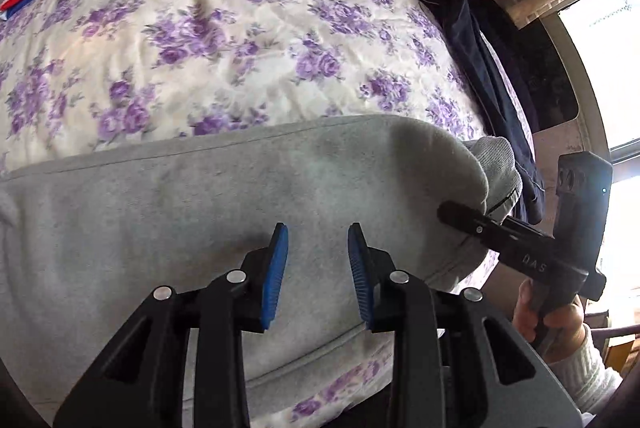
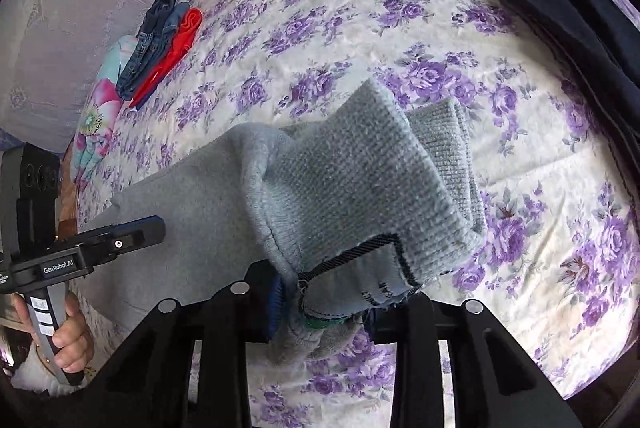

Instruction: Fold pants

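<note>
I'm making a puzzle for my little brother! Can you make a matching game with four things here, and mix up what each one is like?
Things:
1. grey pants
2. left gripper
3. right gripper
4. red garment

Descriptions:
A. open, above grey fabric
B. in the clothes pile at the far side of the bed
C. spread across the flowery bedspread
D. clamped on a ribbed cuff

Pairs: 1-C, 2-A, 3-D, 4-B

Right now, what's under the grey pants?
The grey pants lie on the floral bedspread, their cuff end lifted by the right hand-held gripper. Anything beneath the flat part is covered.
</note>
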A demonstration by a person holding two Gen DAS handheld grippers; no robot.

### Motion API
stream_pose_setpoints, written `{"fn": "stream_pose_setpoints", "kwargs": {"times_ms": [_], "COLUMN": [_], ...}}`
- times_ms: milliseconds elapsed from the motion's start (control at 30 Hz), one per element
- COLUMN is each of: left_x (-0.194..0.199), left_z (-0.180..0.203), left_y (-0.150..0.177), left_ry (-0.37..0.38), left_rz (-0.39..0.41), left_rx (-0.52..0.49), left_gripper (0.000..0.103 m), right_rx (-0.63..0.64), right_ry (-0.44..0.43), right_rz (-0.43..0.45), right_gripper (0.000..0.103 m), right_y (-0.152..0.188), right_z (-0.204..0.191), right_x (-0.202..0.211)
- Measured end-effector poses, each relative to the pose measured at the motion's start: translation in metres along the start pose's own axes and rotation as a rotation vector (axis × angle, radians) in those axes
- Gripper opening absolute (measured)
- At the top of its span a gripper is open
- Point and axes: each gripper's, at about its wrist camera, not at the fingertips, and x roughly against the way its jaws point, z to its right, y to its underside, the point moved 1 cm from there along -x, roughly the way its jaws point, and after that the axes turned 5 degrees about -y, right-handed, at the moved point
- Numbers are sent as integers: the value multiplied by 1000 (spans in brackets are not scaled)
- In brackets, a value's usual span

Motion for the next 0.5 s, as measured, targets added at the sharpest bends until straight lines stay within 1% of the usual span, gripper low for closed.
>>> {"fn": "stream_pose_setpoints", "kwargs": {"times_ms": [33, 67, 100, 167, 200, 233, 367, 433, 467, 500], "left_x": [-12, -25, -35, -40, -39, -38, -33, -35, -34, -34], "left_z": [6, 10, 10, 17, 21, 23, 31, 34, 34, 32], "left_y": [0, 2, 7, 11, 12, 14, 33, 43, 45, 45], "left_ry": [-13, -56, -99, -146, -163, -165, -81, -84, -91, -108], "left_rz": [-9, -25, -40, -4, -3, -5, -31, -34, -33, -27], "left_rx": [-9, -21, -29, -55, -66, -76, -88, -103, -105, -98], "left_gripper": [29, 29, 25, 26, 26, 26, 25, 24, 18, 5], "right_rx": [0, 0, 2, 13, 21, 26, 17, 15, 24, 48], "right_ry": [1, 3, 4, 30, 42, 49, 49, 48, 54, 65], "right_rz": [-5, -11, -18, -32, -38, -41, -48, -39, -32, -21], "right_gripper": [32, 32, 32, 33, 33, 33, 33, 32, 32, 32], "right_y": [-1, -2, -2, -2, -3, -4, -5, -5, -5, -5], "right_z": [0, 0, 1, -1, -3, -4, -4, -5, -9, -16], "right_x": [0, -1, -1, -3, -4, -5, -5, -3, -1, 2]}}
